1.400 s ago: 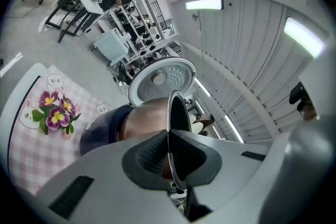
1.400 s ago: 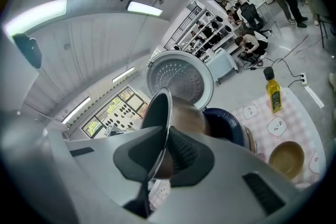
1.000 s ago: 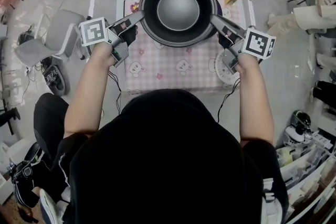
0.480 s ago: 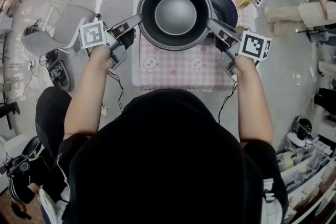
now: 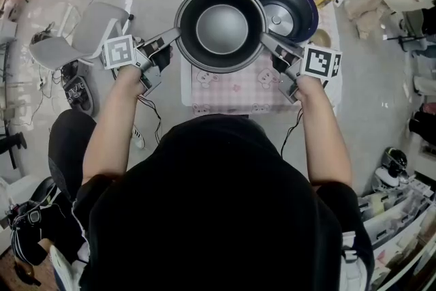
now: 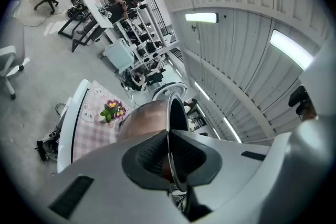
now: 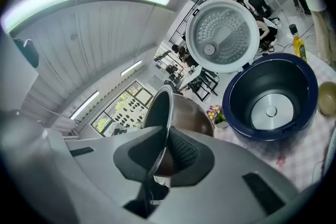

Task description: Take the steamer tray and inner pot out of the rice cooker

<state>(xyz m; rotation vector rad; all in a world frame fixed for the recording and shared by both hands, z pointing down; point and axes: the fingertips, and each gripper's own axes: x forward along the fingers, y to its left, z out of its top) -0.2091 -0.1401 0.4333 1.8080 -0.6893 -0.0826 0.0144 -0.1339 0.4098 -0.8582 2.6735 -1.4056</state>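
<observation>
At the far left of the head view, a grey chair [image 5: 76,44] stands on the floor, well apart from the table [image 5: 228,93] with its pink checked cloth. Next comes the left gripper [image 5: 176,33], its marker cube turned up to the camera and its jaws clamped on the left rim of the inner pot [image 5: 220,27]. In the left gripper view that gripper [image 6: 169,152] pinches the thin rim edge-on between its dark pads. The pot's brown outer wall [image 6: 142,122] bulges beyond the pads and hides most of the table, though a small bunch of flowers [image 6: 113,109] shows beside it.

The pot sits over the middle of the table, left of the open rice cooker [image 5: 289,9] and overlapping its edge. Whether its base touches the cloth cannot be made out.

The right gripper [image 5: 264,39] is closed on the opposite rim. Its own view [image 7: 160,152] shows the pads nipping the rim, with the empty dark blue cooker [image 7: 270,97] and its raised lid [image 7: 223,34] to the right. A yellow bottle [image 7: 297,45] stands behind the cooker, and a tan round thing at the frame edge is cut off. The person's dark hood hides the table's near edge.
</observation>
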